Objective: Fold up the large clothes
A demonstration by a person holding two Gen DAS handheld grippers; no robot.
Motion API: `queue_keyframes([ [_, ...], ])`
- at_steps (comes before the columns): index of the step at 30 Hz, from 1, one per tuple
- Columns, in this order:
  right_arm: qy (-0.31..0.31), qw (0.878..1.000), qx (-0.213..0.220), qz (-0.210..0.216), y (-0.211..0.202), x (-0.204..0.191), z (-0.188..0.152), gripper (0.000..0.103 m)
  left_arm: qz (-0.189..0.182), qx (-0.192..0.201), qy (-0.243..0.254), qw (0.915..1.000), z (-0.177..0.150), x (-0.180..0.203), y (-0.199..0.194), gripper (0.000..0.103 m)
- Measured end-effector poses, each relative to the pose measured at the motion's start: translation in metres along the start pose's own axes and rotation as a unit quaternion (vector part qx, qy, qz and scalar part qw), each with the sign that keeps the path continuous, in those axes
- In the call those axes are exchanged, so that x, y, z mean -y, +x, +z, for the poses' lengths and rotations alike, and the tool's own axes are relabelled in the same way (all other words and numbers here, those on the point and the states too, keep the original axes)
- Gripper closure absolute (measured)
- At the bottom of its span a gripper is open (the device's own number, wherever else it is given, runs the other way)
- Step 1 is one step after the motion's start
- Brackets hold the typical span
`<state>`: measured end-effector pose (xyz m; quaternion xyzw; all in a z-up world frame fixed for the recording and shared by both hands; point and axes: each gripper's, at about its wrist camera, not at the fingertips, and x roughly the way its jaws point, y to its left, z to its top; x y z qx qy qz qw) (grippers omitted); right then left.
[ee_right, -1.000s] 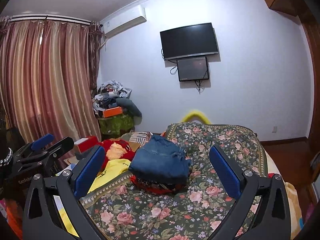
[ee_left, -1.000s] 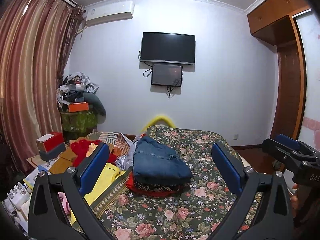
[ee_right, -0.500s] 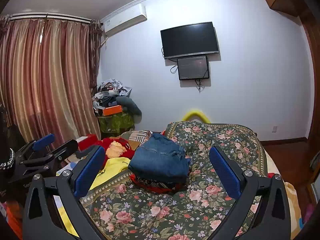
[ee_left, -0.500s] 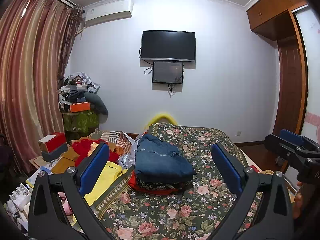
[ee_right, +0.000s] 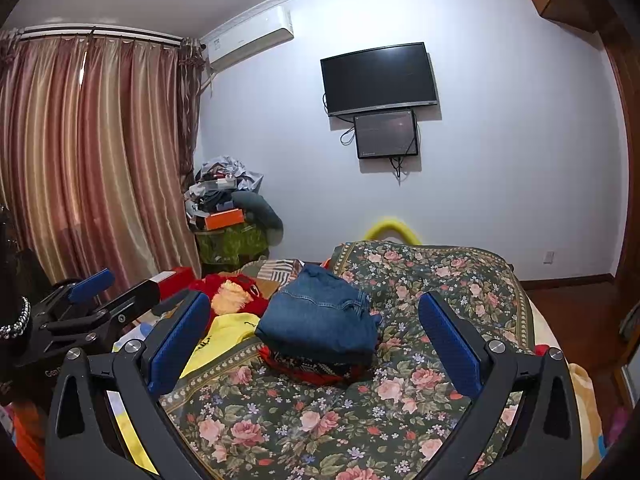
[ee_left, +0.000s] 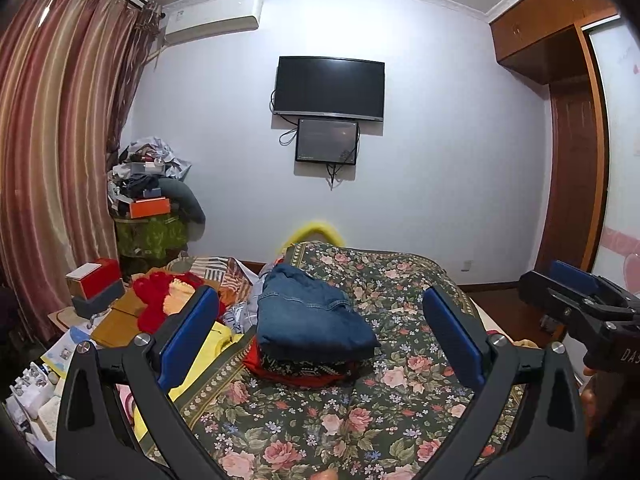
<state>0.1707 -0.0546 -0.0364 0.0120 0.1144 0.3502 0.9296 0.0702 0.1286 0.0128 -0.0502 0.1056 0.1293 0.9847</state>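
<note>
Left claw [ee_left: 320, 336]: blue-padded fingers spread wide apart, nothing between them, held in the air above the near end of the bed. It also shows at the left edge of the right wrist view [ee_right: 92, 300].

Right claw [ee_right: 316, 340]: blue-padded fingers likewise wide apart and holding nothing, above the near end of the bed. It also shows at the right edge of the left wrist view [ee_left: 576, 300].

Folded jeans [ee_left: 312, 320]: blue denim, folded into a thick bundle, lying on top of the stack near the left side of the bed, beyond both claws and touched by neither.

Red patterned garment [ee_left: 296, 368]: folded, directly under the jeans, resting on the bed.

Bed [ee_left: 400, 360]: covered with a dark floral spread that reaches from the claws to the far wall.

Yellow garment [ee_right: 224, 336]: loose, at the left edge of the bed, just beside the stack.

Red fuzzy item [ee_left: 156, 300]: left of the bed, beyond the yellow garment.

Red box [ee_left: 96, 278]: left of the bed, near the curtains.

Curtains [ee_left: 48, 160]: striped, reddish, far left of the bed.

Television [ee_left: 330, 88]: wall-mounted beyond the bed, with a smaller screen [ee_left: 326, 146] just below it.

Air conditioner [ee_left: 212, 20]: high on the same wall, left of the television.

Wardrobe [ee_left: 568, 140]: wooden, right of the bed.
</note>
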Motion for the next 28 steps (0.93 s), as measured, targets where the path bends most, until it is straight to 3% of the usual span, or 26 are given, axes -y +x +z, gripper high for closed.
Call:
queue_keyframes([
  [28, 0.003, 1.000, -0.006, -0.001, 0.004, 0.008, -0.001, 0.000, -0.013, -0.020, -0.013, 0.9996, -0.003, -0.004, 0.011, 0.001],
])
